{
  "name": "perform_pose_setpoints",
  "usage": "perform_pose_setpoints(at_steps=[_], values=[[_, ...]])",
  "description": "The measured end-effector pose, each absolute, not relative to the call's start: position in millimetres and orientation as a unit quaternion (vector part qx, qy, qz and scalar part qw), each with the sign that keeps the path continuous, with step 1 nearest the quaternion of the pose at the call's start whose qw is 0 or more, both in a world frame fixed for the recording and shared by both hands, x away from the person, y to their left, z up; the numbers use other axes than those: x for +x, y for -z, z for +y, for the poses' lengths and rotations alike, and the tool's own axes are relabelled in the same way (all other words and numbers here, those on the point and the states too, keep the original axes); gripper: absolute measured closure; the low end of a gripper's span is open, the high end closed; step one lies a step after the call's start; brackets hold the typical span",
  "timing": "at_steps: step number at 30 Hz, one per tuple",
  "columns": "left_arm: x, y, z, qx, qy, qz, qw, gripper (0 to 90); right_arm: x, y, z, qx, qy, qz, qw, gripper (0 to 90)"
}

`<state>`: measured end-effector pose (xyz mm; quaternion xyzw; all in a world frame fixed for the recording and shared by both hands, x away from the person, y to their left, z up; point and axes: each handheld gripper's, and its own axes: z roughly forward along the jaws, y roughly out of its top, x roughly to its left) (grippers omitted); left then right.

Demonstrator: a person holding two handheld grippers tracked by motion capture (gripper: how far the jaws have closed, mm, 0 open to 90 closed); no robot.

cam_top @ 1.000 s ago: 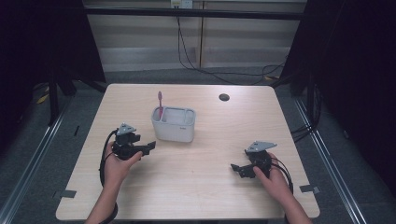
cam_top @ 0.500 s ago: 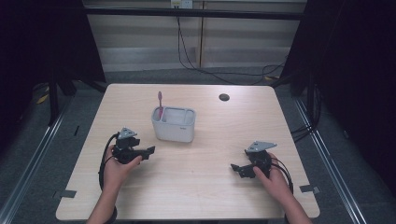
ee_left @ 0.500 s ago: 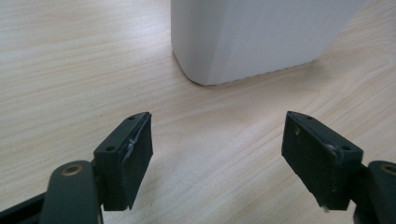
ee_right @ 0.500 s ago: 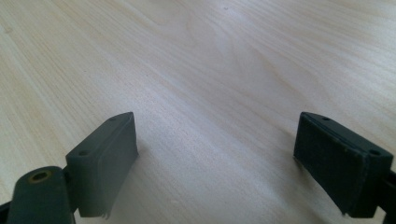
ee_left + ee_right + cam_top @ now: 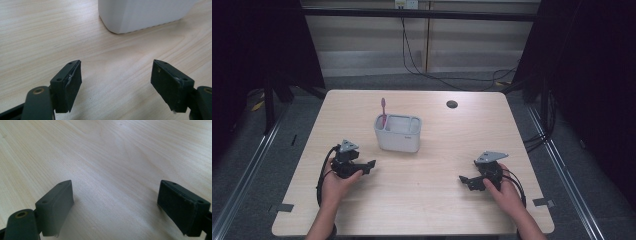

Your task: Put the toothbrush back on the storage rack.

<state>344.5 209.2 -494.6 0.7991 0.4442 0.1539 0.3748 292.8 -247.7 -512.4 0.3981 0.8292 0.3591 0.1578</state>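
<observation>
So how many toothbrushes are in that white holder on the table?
1. A pink toothbrush stands upright in the left compartment of the white holder. The other compartment looks empty from above, though something short could sit hidden inside.

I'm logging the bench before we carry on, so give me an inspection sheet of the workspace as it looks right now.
Surface: light wooden table, bare apart from the items below; a dark round spot near its far edge.
Job's things: white two-compartment holder mid-table; pink toothbrush upright in its left compartment.
Clutter: nothing seen.
Grippers: left tool open, jaws empty, just in front of the holder; right tool open, jaws empty over bare wood.
Cables: a black cable loops from the left tool; another trails from the right tool; wires hang on the far wall.
Surroundings: grey floor, dark curtains at both sides.
</observation>
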Motion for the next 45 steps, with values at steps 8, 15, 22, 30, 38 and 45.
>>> perform_pose_setpoints(at_steps=[8, 15, 22, 30, 38, 45], values=[[344, 498, 209, 0.806, -0.159, 0.438, 0.365, 24.5, 293, 512, -248, 0.398, -0.359, 0.829, 0.158, 12.8], [344, 501, 210, 0.813, -0.162, 0.432, 0.355, 24.2, 293, 512, -248, 0.398, -0.359, 0.829, 0.158, 12.8], [345, 503, 210, 0.815, -0.161, 0.431, 0.352, 24.0, 293, 512, -248, 0.398, -0.358, 0.829, 0.158, 12.8], [345, 505, 211, 0.820, -0.158, 0.425, 0.349, 23.5, 293, 512, -248, 0.398, -0.359, 0.829, 0.158, 12.8], [345, 507, 209, 0.823, -0.165, 0.416, 0.350, 21.5, 293, 512, -248, 0.398, -0.359, 0.829, 0.158, 12.8], [345, 508, 210, 0.823, -0.164, 0.412, 0.354, 20.7, 293, 512, -248, 0.398, -0.359, 0.829, 0.158, 12.8]])
